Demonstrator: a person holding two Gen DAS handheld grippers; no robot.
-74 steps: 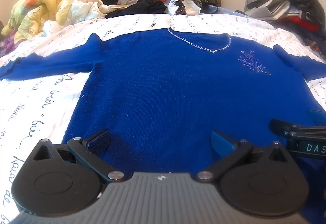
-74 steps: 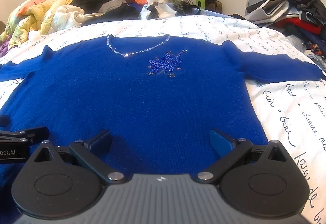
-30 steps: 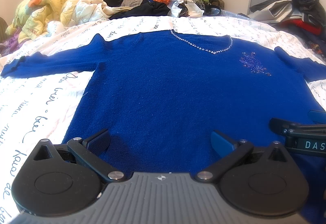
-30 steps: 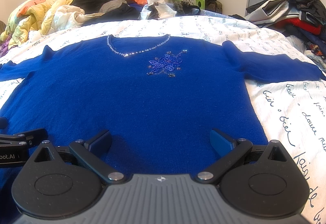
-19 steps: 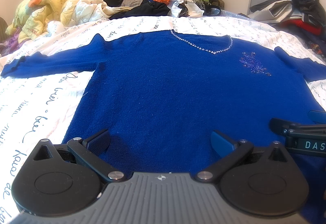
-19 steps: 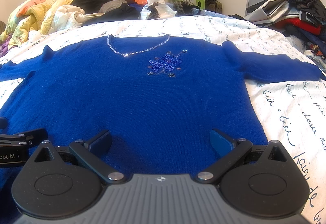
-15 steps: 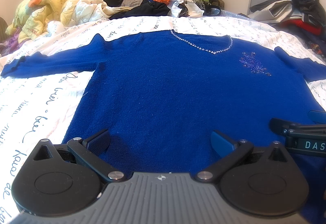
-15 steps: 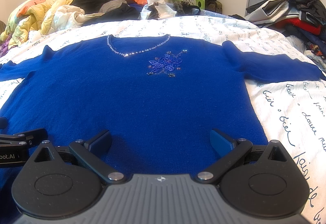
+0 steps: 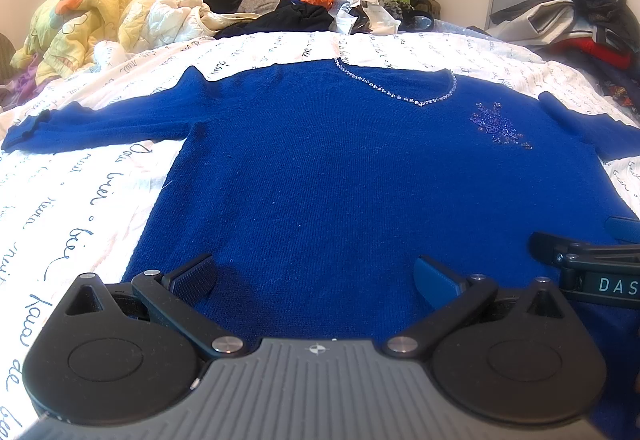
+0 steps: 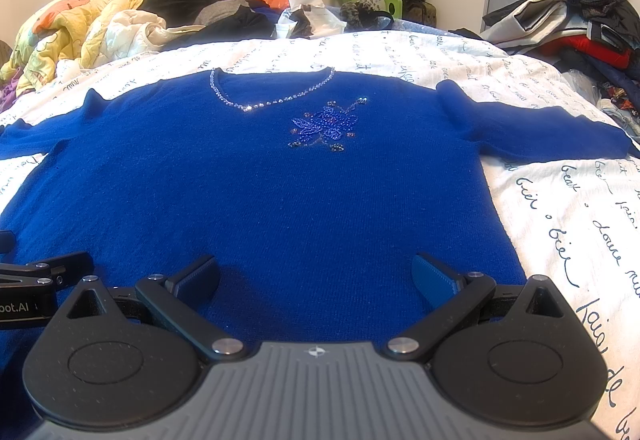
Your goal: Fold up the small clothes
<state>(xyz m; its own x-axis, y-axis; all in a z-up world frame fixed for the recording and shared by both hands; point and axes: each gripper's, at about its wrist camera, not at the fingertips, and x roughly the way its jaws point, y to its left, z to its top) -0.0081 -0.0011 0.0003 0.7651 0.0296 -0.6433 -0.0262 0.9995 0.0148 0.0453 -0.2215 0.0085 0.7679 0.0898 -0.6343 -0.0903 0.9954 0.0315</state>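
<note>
The right claw (image 9: 600,272) reads "DAS"; the left claw (image 10: 24,292), seemingly "bot.AI".

Blue knitted sweater (image 9: 328,176) spread flat and face up on the bed sheet (image 9: 72,208), unfolded, hem nearest the cameras and neckline farthest away. Trimmed along the V-shaped neckline (image 10: 272,102) with a row of small shiny beads, and decorated just below and to one side of it with a beaded flower (image 10: 324,128). Both long sleeves stretched straight out sideways over the sheet, one sleeve (image 9: 100,120) ending in a slightly ruffled cuff, the other sleeve (image 10: 540,128) lying smooth on the opposite side.
</note>
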